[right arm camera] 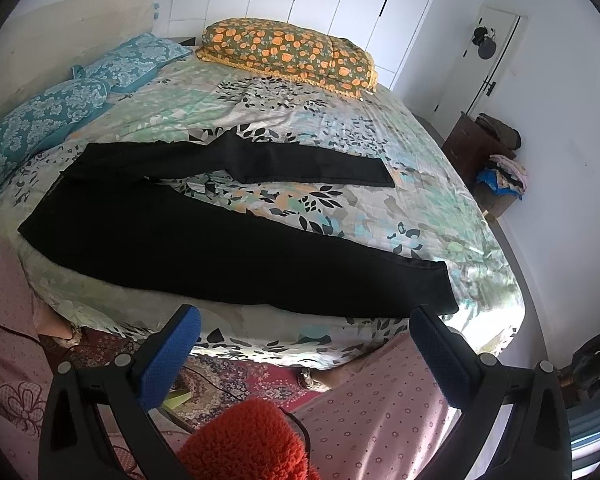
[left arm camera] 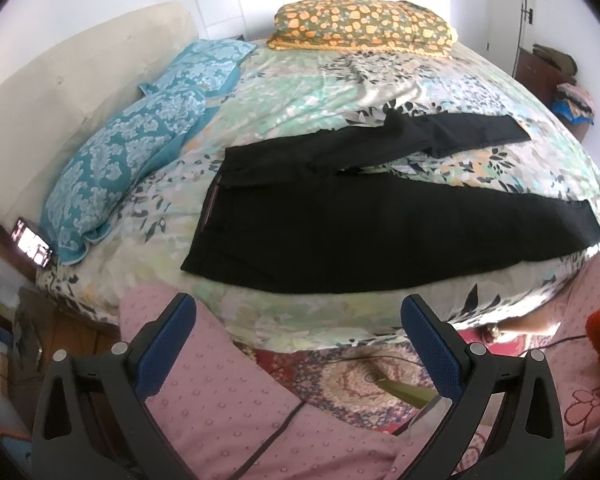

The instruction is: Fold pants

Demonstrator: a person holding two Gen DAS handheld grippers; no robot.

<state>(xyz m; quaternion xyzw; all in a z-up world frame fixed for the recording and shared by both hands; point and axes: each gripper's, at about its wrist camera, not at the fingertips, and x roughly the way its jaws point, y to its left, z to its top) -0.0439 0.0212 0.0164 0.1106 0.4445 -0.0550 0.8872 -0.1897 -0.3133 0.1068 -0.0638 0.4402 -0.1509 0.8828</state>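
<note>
Left claw: left gripper (left arm camera: 298, 326) hangs off the bed's near edge, blue-padded fingers (left arm camera: 168, 344) spread wide, nothing between them.
Right claw: right gripper (right arm camera: 305, 334) likewise short of the bed edge, fingers (right arm camera: 172, 356) wide apart and empty.
Pants, from the left claw: black pants (left arm camera: 380, 236) lie flat on the floral bedspread (left arm camera: 300, 92) just beyond and above the fingertips, not touching them. Waistband sits ahead-left; both legs run off to the right.
Pants, from the right claw: pants (right arm camera: 204, 240) lie ahead and mostly left of the tips. The near leg's hem ends just above the right-hand finger, very near it; contact cannot be told.
Leg layout: legs splayed in a V, near leg straight along the bed edge, far leg angled further up the bed with a fold or bump midway.
Beyond the pants: orange-flowered pillow (right arm camera: 288, 54) at the far side; teal patterned pillows (left arm camera: 128, 160) far left by the pale headboard (left arm camera: 60, 92).
Left view only: a lit phone (left arm camera: 34, 243) propped at the bed's left corner, beside the teal pillow; bright window behind the orange pillow.
Right view only: white wardrobe doors (right arm camera: 320, 0) behind the bed, a door at far right, a dark cabinet (right arm camera: 466, 148) and a basket of clothes (right arm camera: 502, 184) beside it.
Below the claws: person's pink dotted clothing (left arm camera: 220, 400) and a patterned rug (left arm camera: 360, 384); an orange fuzzy item (right arm camera: 248, 440) sits low between the right claw's fingers.
</note>
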